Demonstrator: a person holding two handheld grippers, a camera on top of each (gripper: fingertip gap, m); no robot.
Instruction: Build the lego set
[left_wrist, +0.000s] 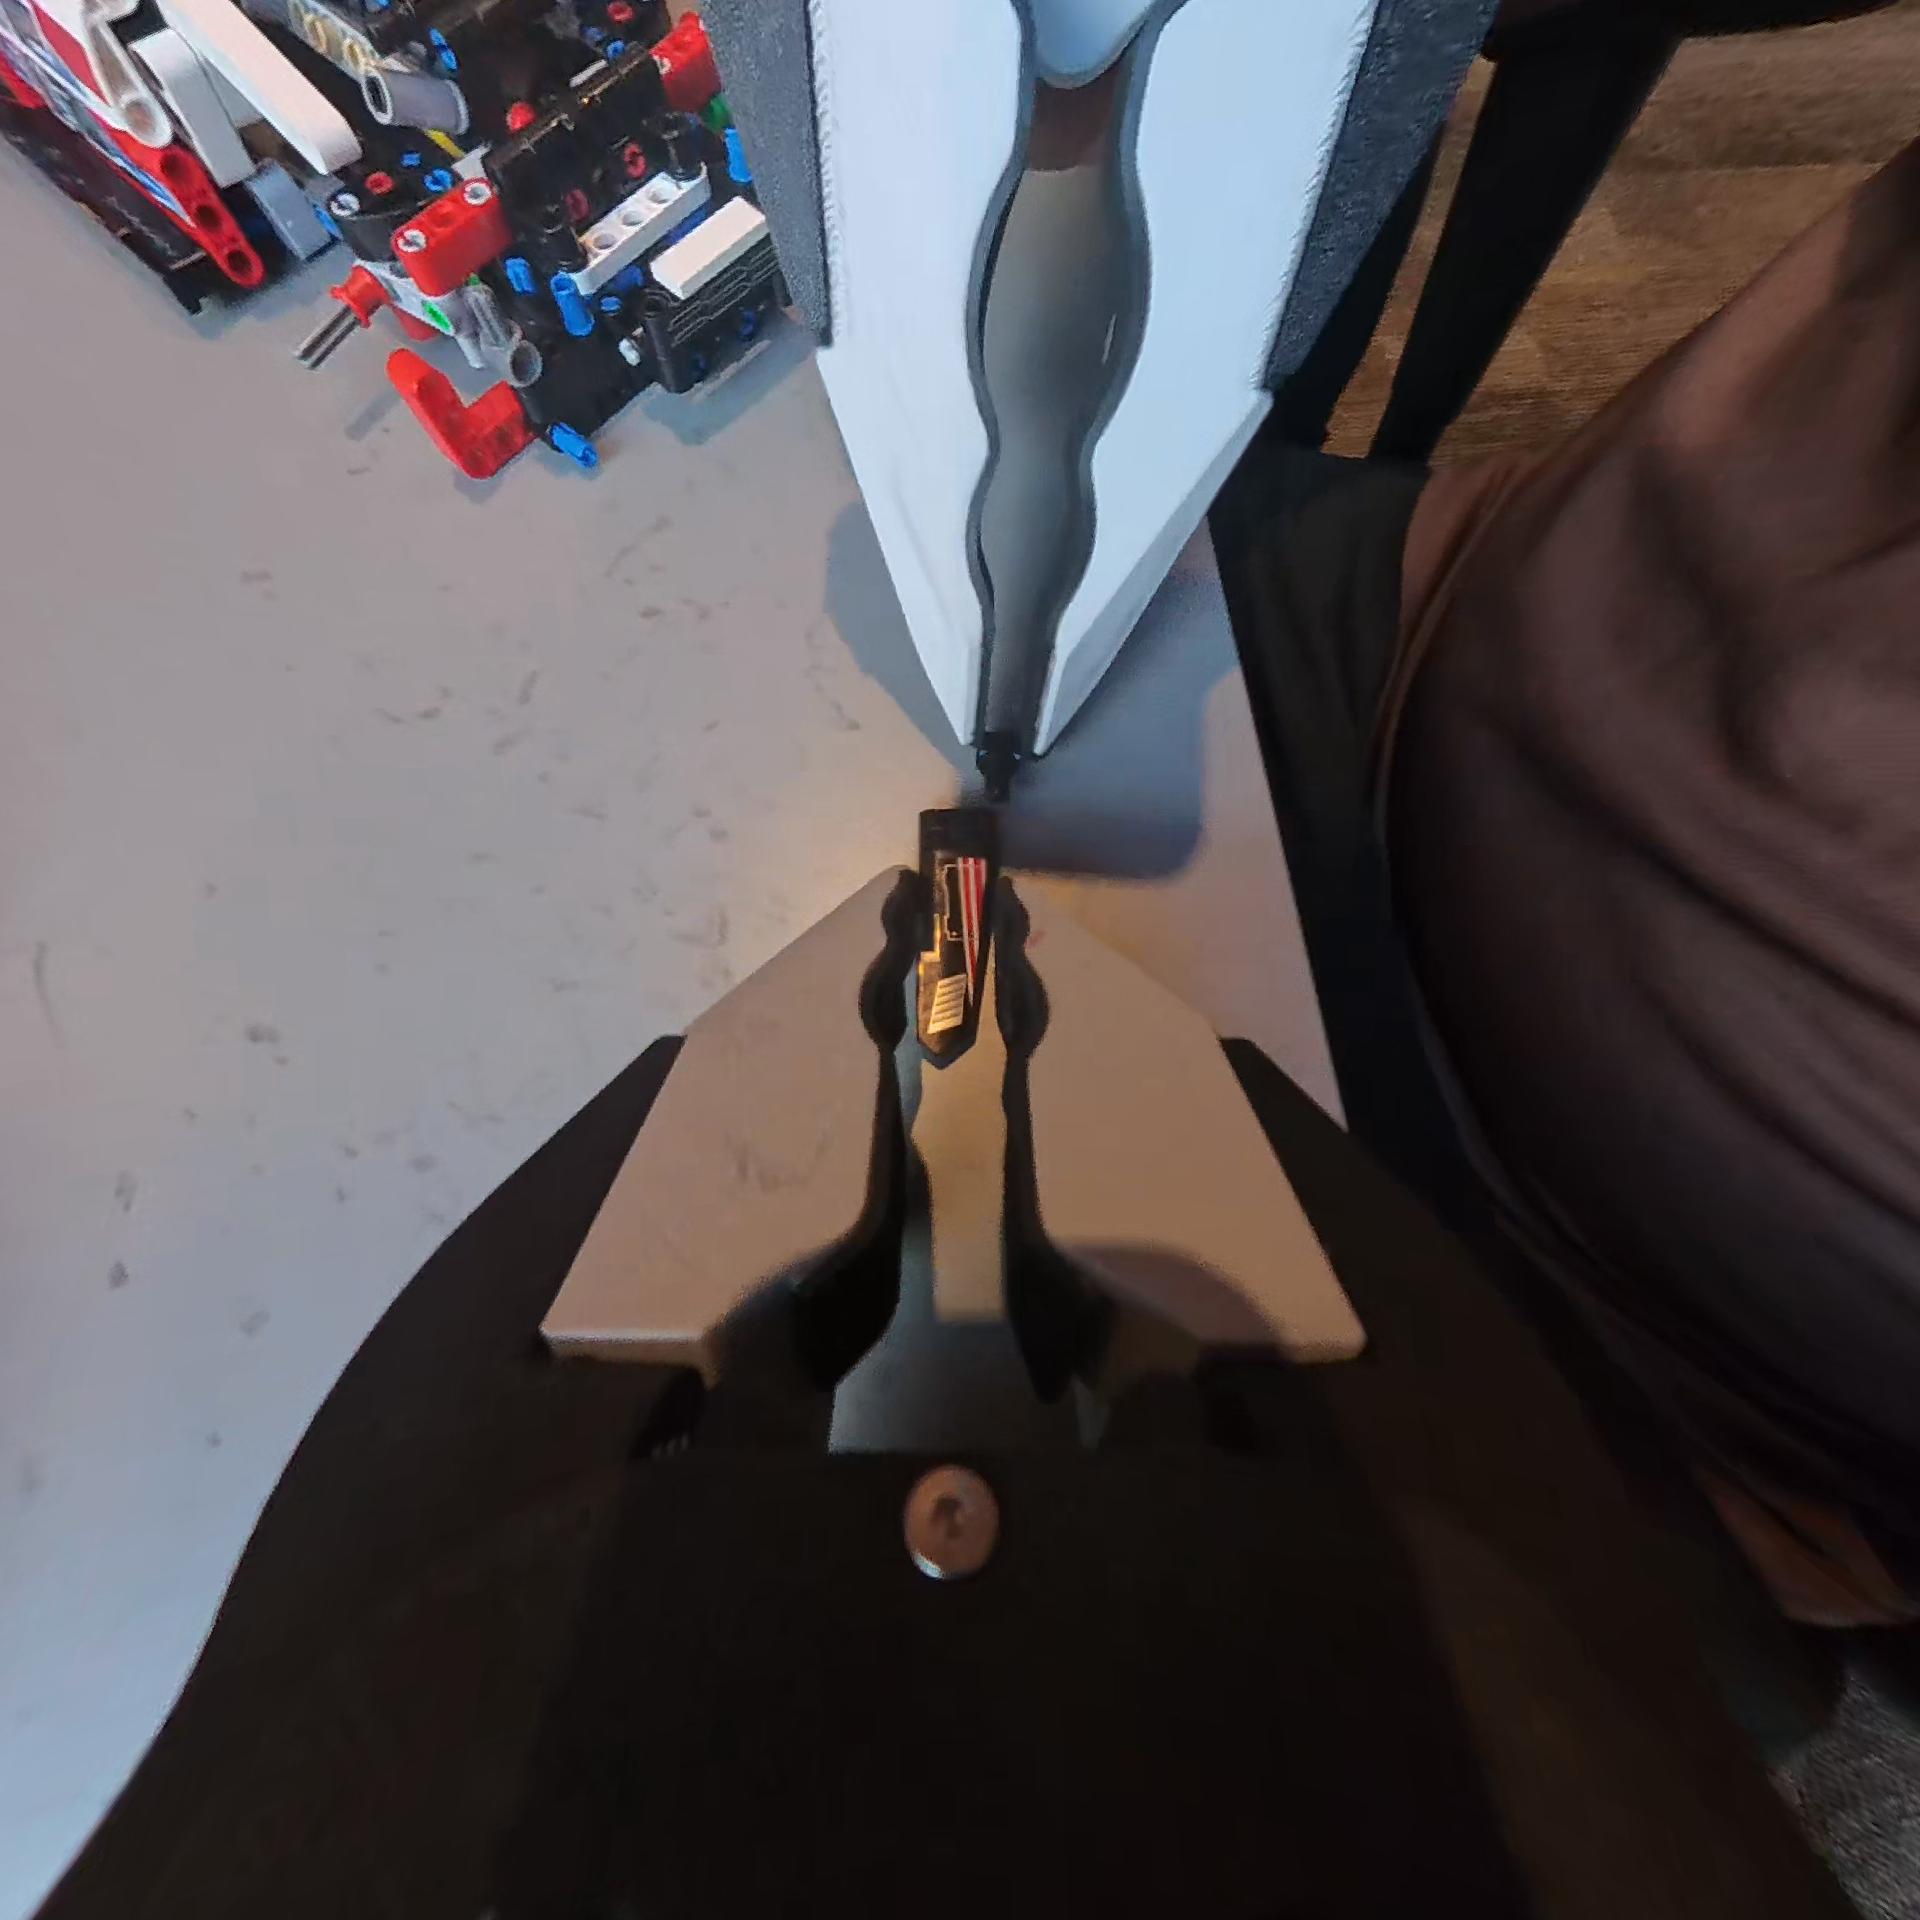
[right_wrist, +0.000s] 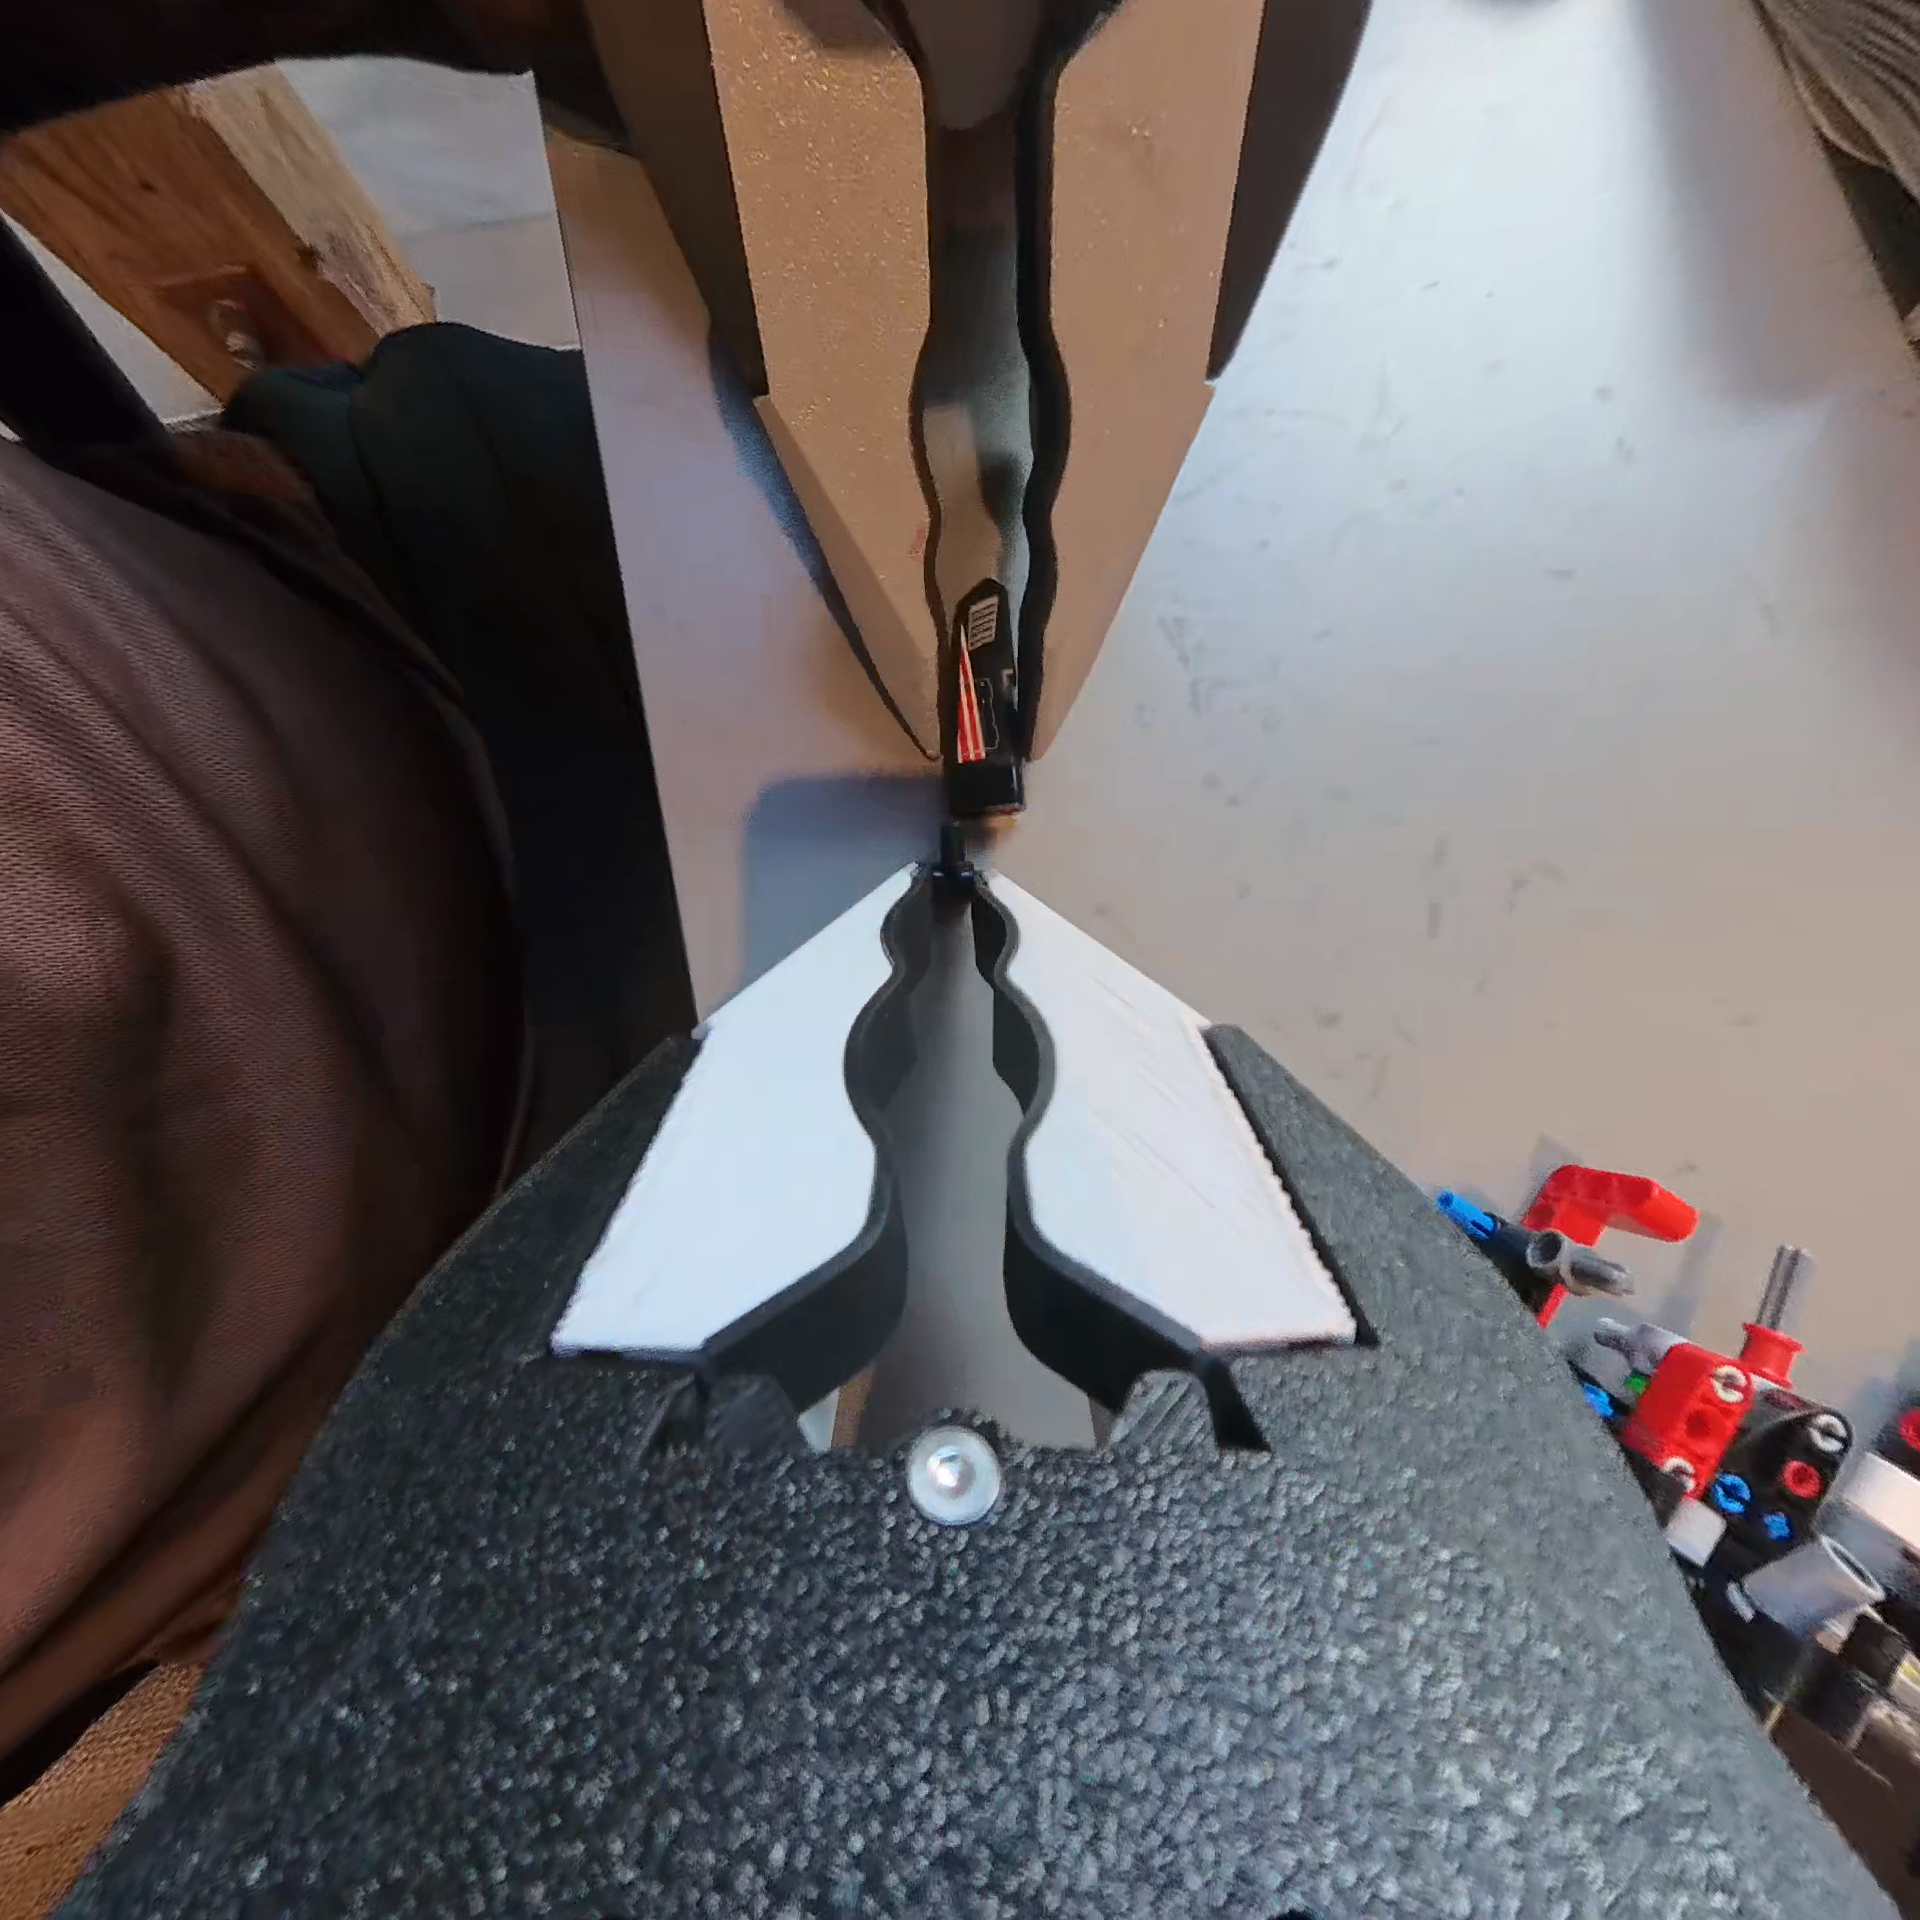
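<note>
Left wrist view shows the left gripper (left_wrist: 956, 935) clamped on a black panel piece (left_wrist: 954, 914) with red stripes, its free end pointing at the right gripper (left_wrist: 1000, 753), which pinches a small black pin (left_wrist: 997, 771). Both hang nose to nose near the table's (left_wrist: 416, 831) near edge, probably so the pin can be pressed in. The half-built model (left_wrist: 499, 208) sits at the far corner.

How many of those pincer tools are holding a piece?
2. The left gripper pinches a black printed panel; the right gripper, facing it, pinches a small black pin.
</note>
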